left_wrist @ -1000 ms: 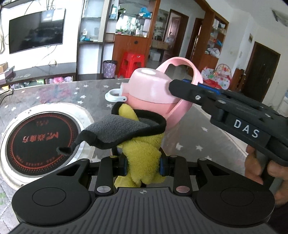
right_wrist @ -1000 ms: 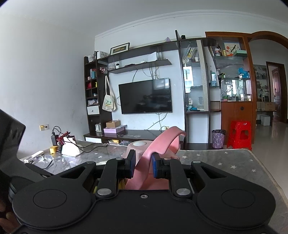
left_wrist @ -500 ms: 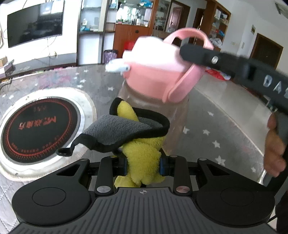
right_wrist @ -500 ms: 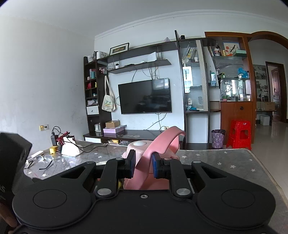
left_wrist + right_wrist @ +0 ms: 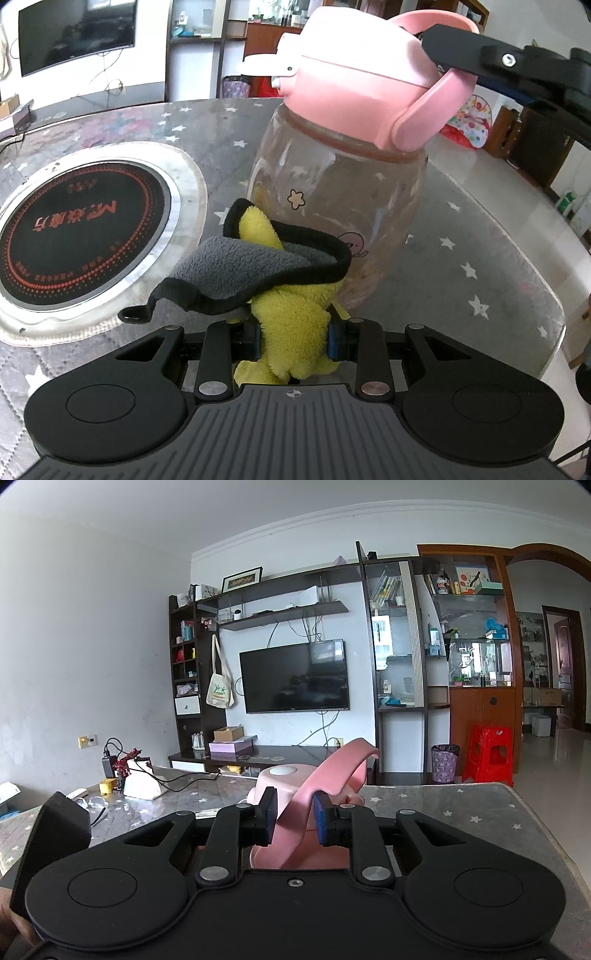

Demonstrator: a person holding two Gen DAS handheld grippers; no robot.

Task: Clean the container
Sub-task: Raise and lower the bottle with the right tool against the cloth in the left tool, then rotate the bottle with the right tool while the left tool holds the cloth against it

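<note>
Left gripper (image 5: 293, 339) is clenched on the yellow-and-grey cloth (image 5: 258, 269); the yellow wad is pinched between the pads and the grey flap is folded over towards the bottle.

The bottle (image 5: 343, 206) (clear body, pink lid (image 5: 354, 81), pink carry handle (image 5: 343, 768)) is stood upright on the star-print table (image 5: 480, 258), between the round cooktop inset (image 5: 74, 229) and the table's right edge as seen from the left wrist. Its long axis is vertical, tilted slightly.

Key relation: the bottle lies dead ahead of the cloth, just beyond it. The cloth's leading edge is seen against the lower wall of the clear body; contact looks likely but cannot be confirmed. The left gripper is the nearer one to the wall, so the wipe is judged to be its job, run up or around the body.

Right gripper (image 5: 293, 821) is placed at the handle from the opposite, upper side. Its jaws are opening, with the handle strap between them; the left pad appears clear of it, the right pad about touching. If the hold is lost, the bottle is steadied by nothing, so a sideways push from the cloth could tip it.
</note>
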